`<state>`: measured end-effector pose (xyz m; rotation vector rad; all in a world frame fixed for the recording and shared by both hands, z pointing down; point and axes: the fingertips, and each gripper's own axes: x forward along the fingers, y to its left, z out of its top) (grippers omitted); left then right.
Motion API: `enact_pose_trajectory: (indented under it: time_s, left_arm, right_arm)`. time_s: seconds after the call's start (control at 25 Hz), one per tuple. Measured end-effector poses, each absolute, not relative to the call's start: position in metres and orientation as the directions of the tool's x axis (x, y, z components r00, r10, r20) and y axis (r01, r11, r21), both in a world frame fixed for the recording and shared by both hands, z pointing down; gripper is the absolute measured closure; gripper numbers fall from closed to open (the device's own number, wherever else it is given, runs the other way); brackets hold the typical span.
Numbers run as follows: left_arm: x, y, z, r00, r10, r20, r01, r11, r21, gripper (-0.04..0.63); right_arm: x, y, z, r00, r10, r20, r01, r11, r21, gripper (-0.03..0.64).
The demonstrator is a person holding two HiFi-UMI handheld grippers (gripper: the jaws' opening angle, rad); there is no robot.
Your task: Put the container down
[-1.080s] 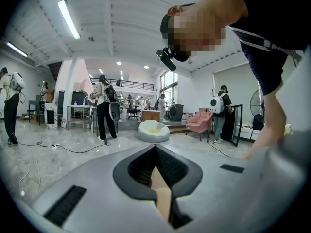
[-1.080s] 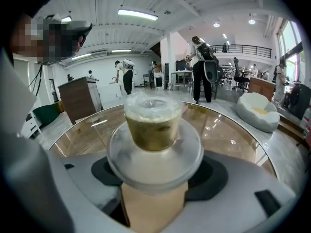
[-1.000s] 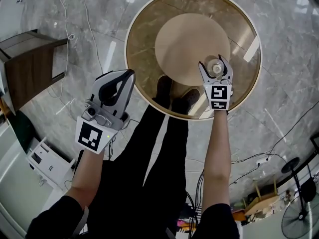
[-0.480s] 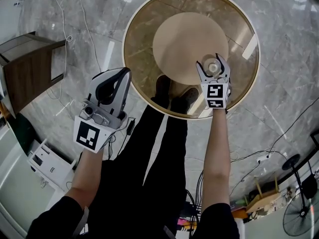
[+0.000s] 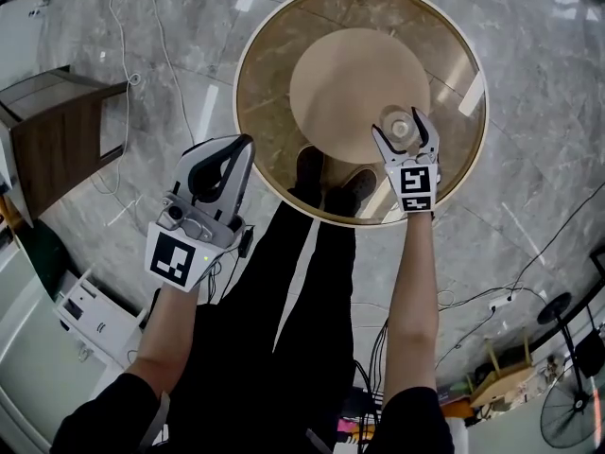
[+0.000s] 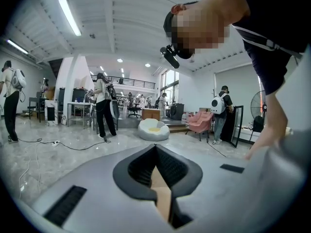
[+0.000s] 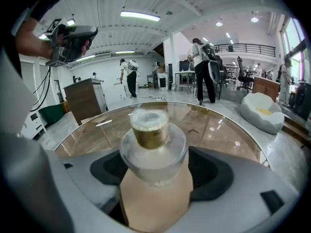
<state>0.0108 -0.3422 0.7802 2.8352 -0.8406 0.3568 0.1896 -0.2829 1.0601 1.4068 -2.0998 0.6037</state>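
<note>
The container [image 5: 397,124] is a clear glass jar with a gold neck and a clear stopper. It stands upright on the round glass table [image 5: 274,112], near the table's right front part. My right gripper [image 5: 401,129] is open, with one jaw on each side of the jar [image 7: 153,144] and a little room between. My left gripper [image 5: 244,146] is shut and empty, held in the air off the table's left front edge. In the left gripper view its jaws [image 6: 155,152] meet at a point with nothing between them.
A round tan base [image 5: 354,74] shows through the glass top. A brown cabinet [image 5: 57,135] stands on the floor at the left, and cables run across the marble floor. People stand farther off in the hall [image 6: 104,106].
The right gripper has turned and drawn back slightly, so the jar now sits closer to its left jaw. The left gripper has barely moved.
</note>
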Motion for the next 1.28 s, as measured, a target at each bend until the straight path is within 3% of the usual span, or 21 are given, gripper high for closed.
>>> enact_pose_trajectory:
  time_s: [0.28,0.84,1.28]
  left_arm:
    - [0.025,-0.342,0.739,0.825,-0.516,0.229,-0.545,-0.834,0.084,0.571]
    - [0.060,-0.349,0.527,0.850,-0.504,0.150,-0.520,-0.849,0.094,0.571]
    - [0.047,-0.336,0.408,0.852,-0.520,0.061,-0.523,-0.850,0.054,0.571]
  right_arm:
    - [0.203,-0.273,0.960,-0.308,-0.781,0.544,-0.943,0.328,-0.062,0.258]
    - [0.250,-0.254,0.597,-0.153,-0.954,0.260,-0.986,0.128,-0.108,0.258]
    - [0.249,-0.239,0.431,-0.179,-0.975,0.131,-0.984,0.175,-0.039,0.258]
